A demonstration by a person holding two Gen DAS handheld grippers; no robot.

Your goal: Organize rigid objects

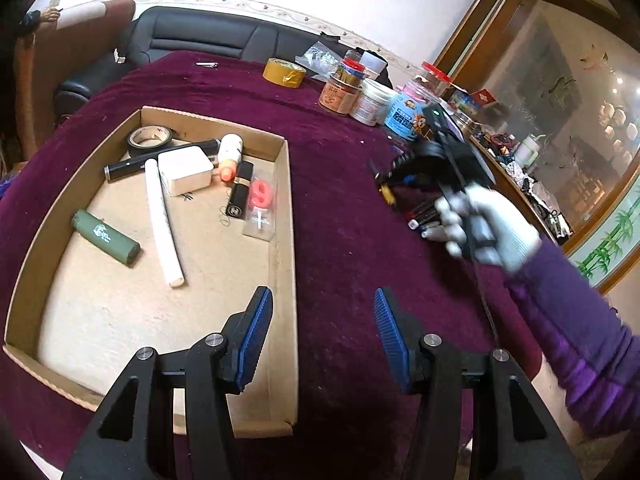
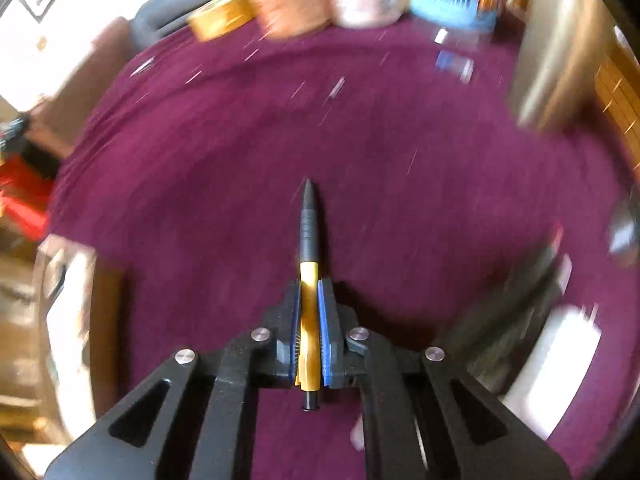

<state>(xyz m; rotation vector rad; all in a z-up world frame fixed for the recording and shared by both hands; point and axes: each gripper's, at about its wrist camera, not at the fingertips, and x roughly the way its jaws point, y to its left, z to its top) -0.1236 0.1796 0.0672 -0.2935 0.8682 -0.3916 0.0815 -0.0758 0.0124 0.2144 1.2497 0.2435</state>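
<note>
An open cardboard box lies on the maroon cloth. Inside it are a green lighter, a white stick, a white charger, a black marker, a black tape roll, a black lipstick and a packed pink candle. My left gripper hangs open and empty over the box's right wall. My right gripper is shut on a yellow and black pen, tip pointing forward above the cloth. The right wrist view is blurred.
A yellow tape roll and several jars stand at the far side of the cloth. More pens lie under a gloved hand with a purple sleeve. A black sofa is behind, a glass cabinet on the right.
</note>
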